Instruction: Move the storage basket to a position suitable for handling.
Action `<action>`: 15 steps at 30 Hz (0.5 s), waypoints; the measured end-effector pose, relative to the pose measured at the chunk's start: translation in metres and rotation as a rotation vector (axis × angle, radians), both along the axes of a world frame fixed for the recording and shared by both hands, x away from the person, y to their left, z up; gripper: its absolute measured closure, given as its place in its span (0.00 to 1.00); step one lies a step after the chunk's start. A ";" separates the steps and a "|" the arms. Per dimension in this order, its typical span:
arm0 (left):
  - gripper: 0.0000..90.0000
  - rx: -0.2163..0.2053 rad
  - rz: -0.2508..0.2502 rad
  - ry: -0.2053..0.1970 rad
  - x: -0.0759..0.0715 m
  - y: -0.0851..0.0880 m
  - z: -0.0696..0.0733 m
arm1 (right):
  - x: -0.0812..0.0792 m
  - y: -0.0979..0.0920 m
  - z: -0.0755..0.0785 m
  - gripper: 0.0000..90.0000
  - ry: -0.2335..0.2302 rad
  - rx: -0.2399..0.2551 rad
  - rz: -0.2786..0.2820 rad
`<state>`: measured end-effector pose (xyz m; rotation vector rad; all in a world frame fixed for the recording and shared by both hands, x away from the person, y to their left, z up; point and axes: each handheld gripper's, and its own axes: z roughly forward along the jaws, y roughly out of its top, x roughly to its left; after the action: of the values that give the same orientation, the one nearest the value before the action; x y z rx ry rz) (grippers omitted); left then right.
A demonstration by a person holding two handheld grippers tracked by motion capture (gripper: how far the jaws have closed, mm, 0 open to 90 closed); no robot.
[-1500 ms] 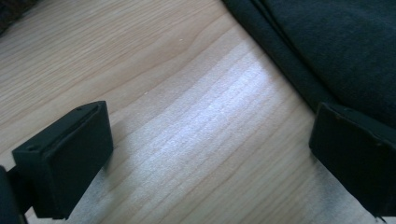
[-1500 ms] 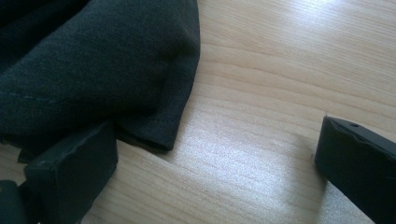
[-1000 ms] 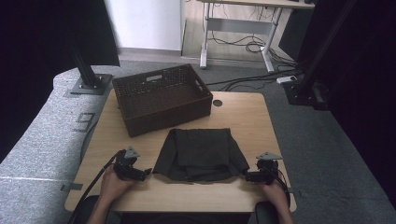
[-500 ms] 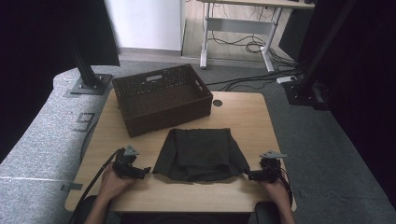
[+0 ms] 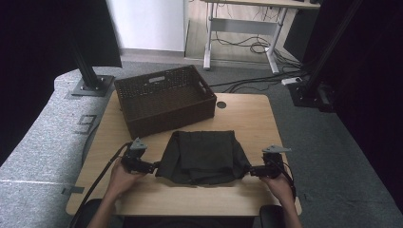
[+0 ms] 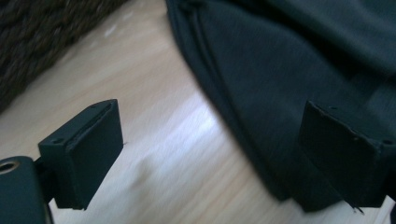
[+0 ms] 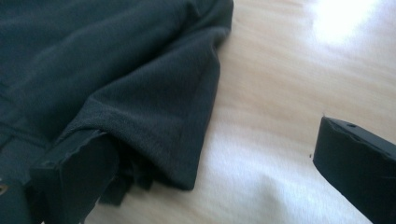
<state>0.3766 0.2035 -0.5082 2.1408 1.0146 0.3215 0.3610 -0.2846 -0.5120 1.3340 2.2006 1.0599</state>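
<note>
Here, both grippers at the cloth [image 5: 203,156]
Left gripper [image 5: 153,167] and right gripper [image 5: 253,171] stand spread, left just closing slightly, at the cloth's side edges near the tabletop's [image 5: 247,118] front edge

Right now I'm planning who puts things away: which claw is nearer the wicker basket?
Left. The left claw sits just below the basket's near-left corner; the right claw is across the dark cloth, farther away.

Both grippers, left gripper [image 5: 153,167] and right gripper [image 5: 252,171], seem slightly raised; the left jaws have just been closing, nothing pinched.
</note>
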 end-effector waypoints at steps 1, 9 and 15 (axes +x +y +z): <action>0.08 -0.004 -0.002 -0.003 0.002 -0.002 0.001 | 0.003 0.002 0.002 0.00 -0.002 -0.005 0.007; 0.08 -0.008 -0.029 -0.017 0.022 -0.030 0.008 | 0.021 0.015 0.011 0.00 -0.004 -0.023 0.032; 0.08 0.002 -0.052 -0.029 0.034 -0.050 0.013 | 0.025 0.019 0.021 0.01 0.003 -0.047 0.050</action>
<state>0.4105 0.1534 -0.4951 2.1545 0.9404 0.3277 0.3863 -0.2659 -0.4908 1.2674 2.2584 1.0173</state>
